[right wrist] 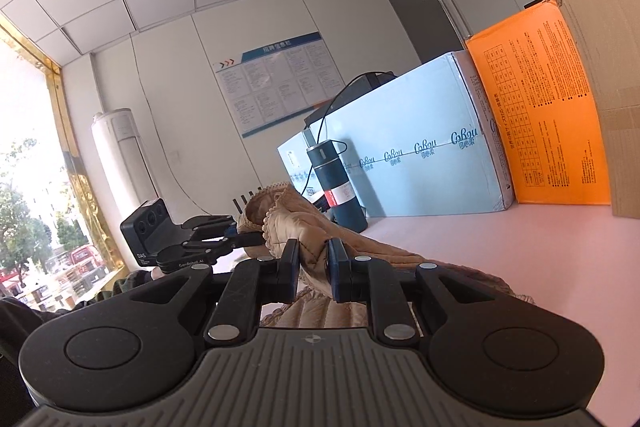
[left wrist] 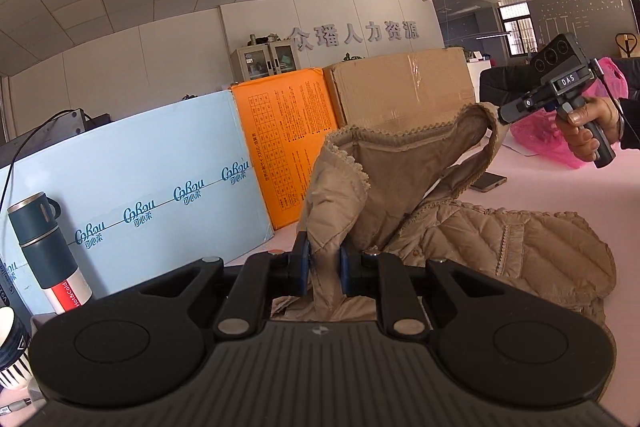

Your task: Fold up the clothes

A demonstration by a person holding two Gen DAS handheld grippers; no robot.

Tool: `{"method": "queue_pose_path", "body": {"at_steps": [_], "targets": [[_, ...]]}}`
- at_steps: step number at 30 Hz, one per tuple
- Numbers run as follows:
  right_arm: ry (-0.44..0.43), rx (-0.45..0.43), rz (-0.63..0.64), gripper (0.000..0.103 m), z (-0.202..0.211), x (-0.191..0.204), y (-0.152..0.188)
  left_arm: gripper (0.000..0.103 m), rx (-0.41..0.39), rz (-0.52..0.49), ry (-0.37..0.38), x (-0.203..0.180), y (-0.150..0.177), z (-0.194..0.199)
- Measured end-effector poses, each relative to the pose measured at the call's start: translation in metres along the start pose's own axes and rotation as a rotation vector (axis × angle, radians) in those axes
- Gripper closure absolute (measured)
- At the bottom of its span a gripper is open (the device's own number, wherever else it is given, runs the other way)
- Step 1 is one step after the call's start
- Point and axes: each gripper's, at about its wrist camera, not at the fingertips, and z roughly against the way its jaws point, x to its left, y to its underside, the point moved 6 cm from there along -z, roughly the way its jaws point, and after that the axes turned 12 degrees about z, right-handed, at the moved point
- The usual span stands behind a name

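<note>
A tan quilted jacket (left wrist: pixel 500 247) with lace trim lies partly on the pink table (left wrist: pixel 580 187), its upper edge lifted. My left gripper (left wrist: pixel 324 263) is shut on one part of the jacket's edge. My right gripper (right wrist: pixel 313 263) is shut on another part of the jacket (right wrist: pixel 384 251). In the left wrist view the right gripper (left wrist: pixel 502 113) holds the collar up at the right. In the right wrist view the left gripper (right wrist: pixel 244 237) holds the jacket at the left.
A light blue box (left wrist: pixel 152 195), an orange box (left wrist: pixel 288 147) and a brown carton (left wrist: pixel 400 87) line the table's far side. A dark flask (left wrist: pixel 48 247) and a paper cup (left wrist: pixel 12 351) stand at left. A phone (left wrist: pixel 488 182) and pink bag (left wrist: pixel 552 131) lie at right.
</note>
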Motion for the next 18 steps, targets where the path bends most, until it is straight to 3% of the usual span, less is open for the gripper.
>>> {"method": "queue_pose_path", "body": {"at_steps": [7,18], "targets": [[-0.026,0.056,-0.025,0.089,0.012,0.02,0.033,0.09,0.064,-0.115,0.044,-0.026,0.033,0.025],[-0.078,0.148,-0.045,0.088,0.022,0.049,0.074,0.089,0.128,-0.22,0.127,-0.043,0.06,0.055]]}}
